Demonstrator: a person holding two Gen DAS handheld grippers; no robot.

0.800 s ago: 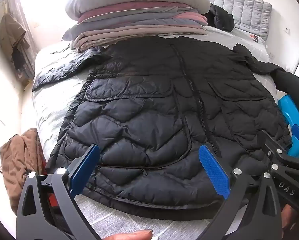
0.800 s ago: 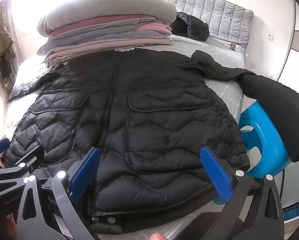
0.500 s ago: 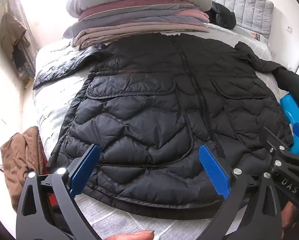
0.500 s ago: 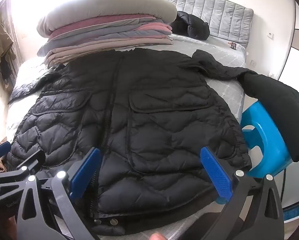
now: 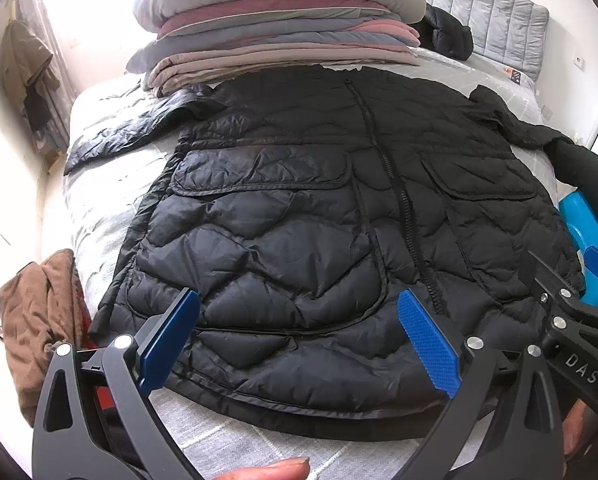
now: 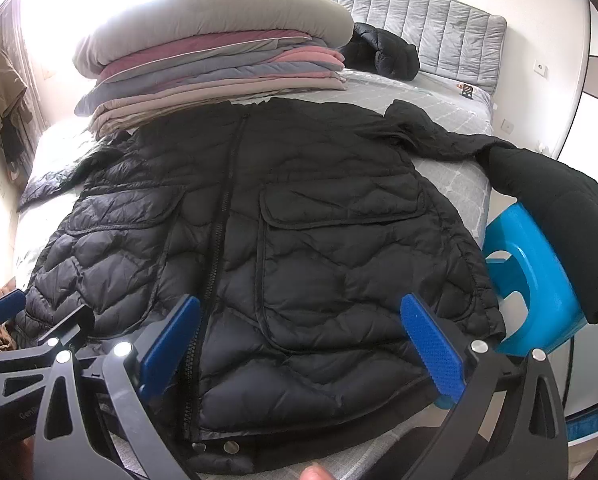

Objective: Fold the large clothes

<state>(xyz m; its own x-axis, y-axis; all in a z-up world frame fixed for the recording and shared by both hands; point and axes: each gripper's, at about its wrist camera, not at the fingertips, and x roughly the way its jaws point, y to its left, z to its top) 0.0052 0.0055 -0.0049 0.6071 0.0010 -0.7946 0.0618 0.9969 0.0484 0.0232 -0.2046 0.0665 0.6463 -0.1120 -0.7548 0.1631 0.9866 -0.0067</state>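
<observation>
A black quilted puffer jacket [image 5: 319, 208] lies flat, front up and zipped, on the grey bed; it also shows in the right wrist view [image 6: 299, 232]. Its sleeves spread to both sides, and the right sleeve [image 6: 551, 200] hangs off the bed edge. My left gripper [image 5: 299, 336] is open and empty, held above the hem on the jacket's left half. My right gripper [image 6: 299, 336] is open and empty above the hem on the right half, near the zipper. Each gripper shows at the edge of the other's view.
A tall stack of folded bedding [image 5: 279, 28] sits at the jacket's collar. Another black garment [image 6: 383, 54] lies by the grey headboard [image 6: 427, 16]. A blue plastic stool [image 6: 535, 280] stands right of the bed. Brown clothing [image 5: 39, 320] lies left of it.
Both grippers have drifted slightly forward and up over the hem. They stay open, and the jacket has not moved.
</observation>
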